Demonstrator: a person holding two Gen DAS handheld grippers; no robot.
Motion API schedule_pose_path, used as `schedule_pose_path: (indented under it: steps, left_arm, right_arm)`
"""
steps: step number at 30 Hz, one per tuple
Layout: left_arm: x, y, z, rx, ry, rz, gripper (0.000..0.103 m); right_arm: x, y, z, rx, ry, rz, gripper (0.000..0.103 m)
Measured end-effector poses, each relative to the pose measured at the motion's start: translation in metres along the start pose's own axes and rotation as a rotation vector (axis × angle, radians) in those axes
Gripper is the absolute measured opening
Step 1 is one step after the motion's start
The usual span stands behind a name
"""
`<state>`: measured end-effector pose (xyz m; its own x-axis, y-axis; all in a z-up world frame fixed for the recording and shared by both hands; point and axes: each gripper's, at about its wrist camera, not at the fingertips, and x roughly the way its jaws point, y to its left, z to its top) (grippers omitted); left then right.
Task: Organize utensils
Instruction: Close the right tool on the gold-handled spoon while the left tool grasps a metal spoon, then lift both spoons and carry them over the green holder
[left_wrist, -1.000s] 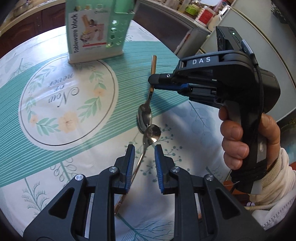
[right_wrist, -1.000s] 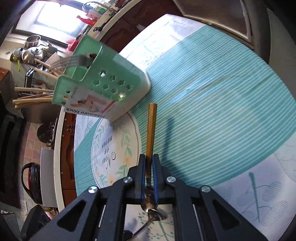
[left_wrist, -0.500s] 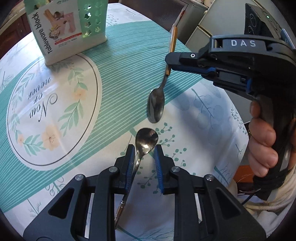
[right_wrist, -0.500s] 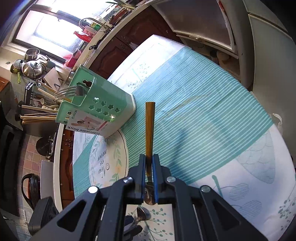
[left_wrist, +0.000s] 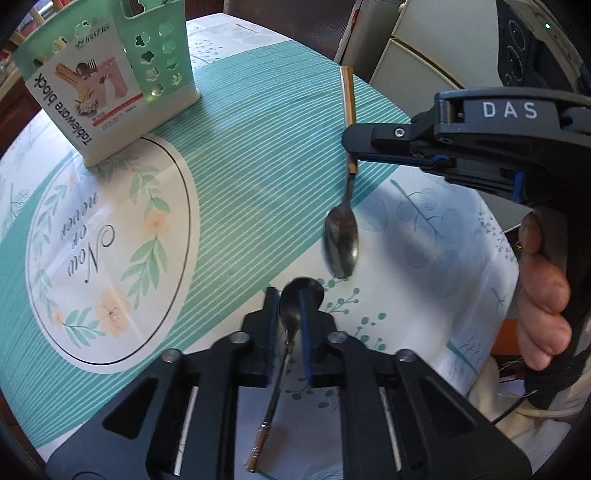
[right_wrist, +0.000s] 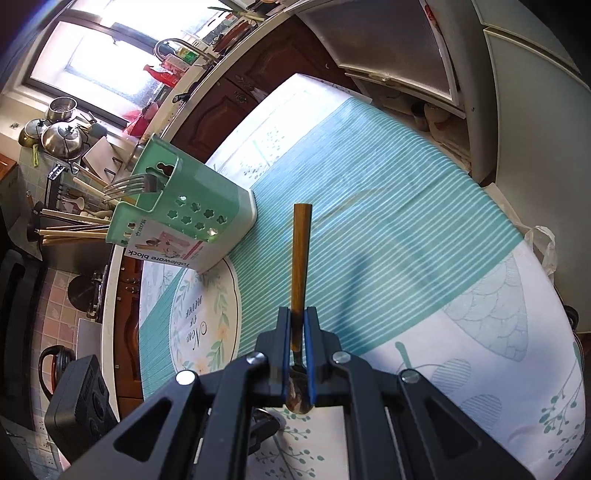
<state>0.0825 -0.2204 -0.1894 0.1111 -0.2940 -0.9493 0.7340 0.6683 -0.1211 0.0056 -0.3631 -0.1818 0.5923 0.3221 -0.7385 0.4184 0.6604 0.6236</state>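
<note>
At the far left of the left wrist view, a green caddy (left_wrist: 107, 70) labelled "tableware block" stands upright on the tabletop (left_wrist: 229, 122), at the edge of a round floral print. In the right wrist view the caddy (right_wrist: 192, 218) holds a fork (right_wrist: 127, 184) and pale sticks (right_wrist: 70, 230) in its compartments.

Lower centre, the left tongs (left_wrist: 289, 321) point steeply down over 1 steel spoon (left_wrist: 286, 332) lying on the white part of the cloth. Their jaws are closing, with the spoon's neck between the blue pads; whether the pads already press it cannot be told.

Just right of that, a 2nd spoon (left_wrist: 341, 236) with a brown handle hangs above the cloth, bowl down, clear of the tabletop. The right tongs (left_wrist: 351, 142) are clamped on its handle, jaws nearly together. The right wrist view shows the handle (right_wrist: 301, 258) sticking out beyond the right tongs (right_wrist: 296, 325).

At the far right, a hand (left_wrist: 541, 295) grips the tool's black body.
</note>
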Motion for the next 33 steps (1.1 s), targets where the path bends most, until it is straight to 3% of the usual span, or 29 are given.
schedule_pose_path:
  steps: [2,7,18,27,33]
  left_arm:
    - [-0.003,-0.001,0.002,-0.017,-0.006,-0.014,0.001]
    - [-0.018,0.005,0.002,-0.061,-0.058,0.011,0.000]
    - [-0.107,0.026,0.008,-0.124,-0.345,0.154,0.000]
    - [-0.201,0.051,0.065,-0.161,-0.537,0.284,0.000]
    - [-0.274,0.072,0.105,-0.194,-0.637,0.312,0.000]
  right_arm:
    - [0.000,-0.001,0.000,0.001,0.003,0.003,0.007]
    - [-0.003,0.006,-0.003,-0.038,0.011,0.015,0.007]
    - [-0.015,0.052,-0.003,-0.225,-0.039,0.033,0.006]
    - [-0.045,0.117,0.031,-0.415,-0.198,-0.004,0.006]
    - [-0.067,0.155,0.065,-0.501,-0.306,-0.039,0.006]
